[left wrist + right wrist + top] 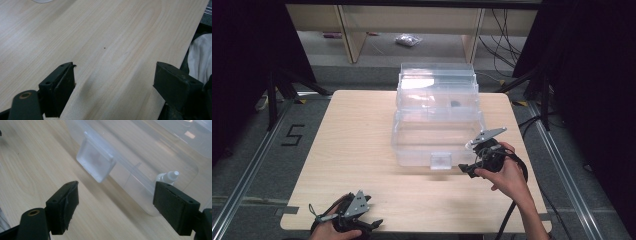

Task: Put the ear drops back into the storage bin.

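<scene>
A clear plastic box (417, 156) stands open in the middle of the wooden table (357, 150), its lid (437, 75) raised at the back. On the front wall hangs a frosted latch (441, 161) (96, 166). Inside the box, a small white bottle (168, 176) lies near the front wall. My right gripper (468, 170) (116, 192) is held open just in front of the box's front right corner, with nothing between its jaws. My left gripper (373, 223) (115, 72) is open over bare wood at the table's front left edge.
A small dark object (455, 104) sits in the box's upper tray. The table's near edge (192, 42) runs close by the left gripper, with white cloth (200, 57) beyond it. On the floor are a "5" mark (293, 135), cables (504, 45) and a plastic bag (408, 40).
</scene>
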The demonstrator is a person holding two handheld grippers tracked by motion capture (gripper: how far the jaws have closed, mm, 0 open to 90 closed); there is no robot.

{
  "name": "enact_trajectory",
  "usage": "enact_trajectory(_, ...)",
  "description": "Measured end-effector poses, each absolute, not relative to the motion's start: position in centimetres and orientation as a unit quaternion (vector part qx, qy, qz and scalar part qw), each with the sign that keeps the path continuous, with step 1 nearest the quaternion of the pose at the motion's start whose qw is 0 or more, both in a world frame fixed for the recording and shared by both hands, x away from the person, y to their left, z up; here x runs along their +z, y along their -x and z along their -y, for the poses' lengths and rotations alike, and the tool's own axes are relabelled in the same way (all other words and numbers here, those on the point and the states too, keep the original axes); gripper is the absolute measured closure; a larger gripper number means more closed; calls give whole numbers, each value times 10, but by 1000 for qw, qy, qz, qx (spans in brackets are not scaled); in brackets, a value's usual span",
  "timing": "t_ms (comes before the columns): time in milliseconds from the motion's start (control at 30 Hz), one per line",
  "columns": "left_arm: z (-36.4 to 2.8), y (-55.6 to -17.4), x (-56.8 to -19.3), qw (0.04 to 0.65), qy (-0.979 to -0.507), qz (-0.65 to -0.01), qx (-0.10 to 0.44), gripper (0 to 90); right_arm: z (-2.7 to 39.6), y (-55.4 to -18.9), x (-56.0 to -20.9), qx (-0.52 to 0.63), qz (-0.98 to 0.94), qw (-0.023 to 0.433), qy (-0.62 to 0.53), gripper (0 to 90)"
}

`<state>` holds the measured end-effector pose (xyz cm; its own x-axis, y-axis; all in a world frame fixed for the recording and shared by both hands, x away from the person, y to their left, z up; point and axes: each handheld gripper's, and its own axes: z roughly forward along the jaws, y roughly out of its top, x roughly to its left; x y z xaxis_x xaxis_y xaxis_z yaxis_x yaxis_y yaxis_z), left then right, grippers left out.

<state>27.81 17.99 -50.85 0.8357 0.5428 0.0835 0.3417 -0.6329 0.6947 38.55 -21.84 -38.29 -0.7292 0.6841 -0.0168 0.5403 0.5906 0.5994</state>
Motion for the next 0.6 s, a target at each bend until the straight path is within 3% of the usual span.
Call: enact_trajectory(600, -180, -277, -508, 352, -890, -250, 145, 168, 213, -372, -391, 304, -885, 125, -331, 217)
